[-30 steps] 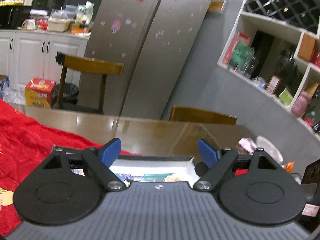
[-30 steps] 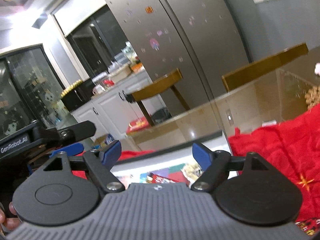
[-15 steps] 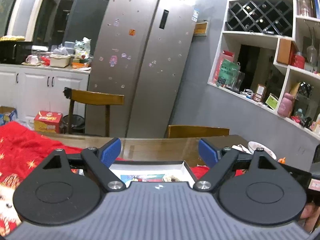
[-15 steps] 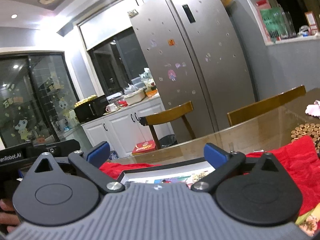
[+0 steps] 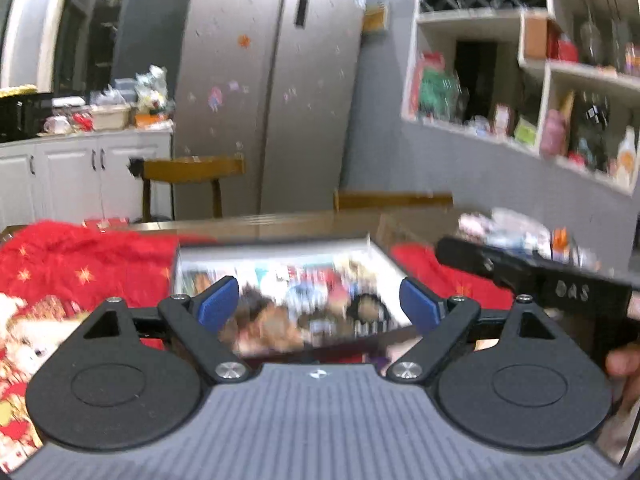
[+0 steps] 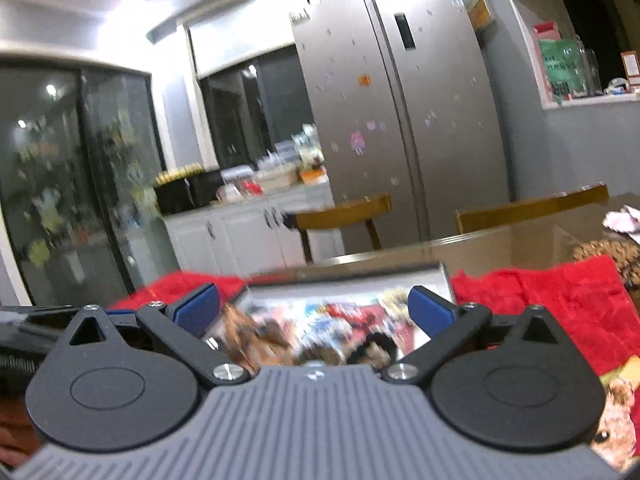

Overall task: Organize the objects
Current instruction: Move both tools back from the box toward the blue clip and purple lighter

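Blurred picture-covered box point(image 5: 292, 280) flat on red cloth point(image 5: 80, 256) over the glass table point(image 5: 304, 220), just ahead of both tools. Left gripper point(image 5: 318, 304) fingers spread wide, empty. Right gripper point(image 6: 314, 312) fingers likewise spread, holding nothing. Fridge point(image 6: 400, 120) behind.

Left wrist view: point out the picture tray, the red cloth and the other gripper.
picture tray point(image 5: 280, 254), left wrist view, pale far inner wall.
red cloth point(image 5: 80, 256), left wrist view, starred folds left of tray.
right gripper point(image 5: 532, 274), left wrist view, black body.
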A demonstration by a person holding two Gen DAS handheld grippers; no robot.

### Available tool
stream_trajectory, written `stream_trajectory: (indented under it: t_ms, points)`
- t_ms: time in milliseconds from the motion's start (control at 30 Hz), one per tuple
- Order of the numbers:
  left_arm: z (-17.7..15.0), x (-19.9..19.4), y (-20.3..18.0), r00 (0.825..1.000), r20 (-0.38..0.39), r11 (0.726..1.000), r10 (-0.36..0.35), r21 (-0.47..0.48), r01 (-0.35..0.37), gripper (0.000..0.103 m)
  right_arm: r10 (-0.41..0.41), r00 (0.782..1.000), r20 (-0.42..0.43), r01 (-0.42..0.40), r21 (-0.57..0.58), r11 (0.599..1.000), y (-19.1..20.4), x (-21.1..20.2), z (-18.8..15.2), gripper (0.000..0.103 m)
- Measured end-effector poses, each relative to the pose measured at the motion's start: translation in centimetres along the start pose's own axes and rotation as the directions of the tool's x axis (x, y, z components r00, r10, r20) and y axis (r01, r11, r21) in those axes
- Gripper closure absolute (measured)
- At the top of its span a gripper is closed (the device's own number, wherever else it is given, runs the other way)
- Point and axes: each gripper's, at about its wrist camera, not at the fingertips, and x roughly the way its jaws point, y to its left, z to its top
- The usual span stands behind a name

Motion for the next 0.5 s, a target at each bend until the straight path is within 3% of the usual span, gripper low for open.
stream_trajectory:
  t_ms: [100,233,500]
  points:
    - [-2.4,2.3,-0.5,0.997,-0.082,0.999,-0.015,0.044,0.019,0.013,0.008,0.998,-0.061,-0.004,0.057,0.998,-0.8,0.8,-0.8,0.000]
    - [-4.9,5.7,-0.9,0.990,-0.143,0.997,0.020,0.079,-0.008,0.013,0.027,0.996,-0.090,-0.017,0.107,0.994,-1.8,1.0,-1.4,0.000]
    - [-6.8,10.9,-0.3,0.969,-0.231,0.996,0.088,0.030,-0.083,0.013,0.014,0.995,-0.101,0.000,0.133,0.991,-2.9,1.3,-1.9,0.000]
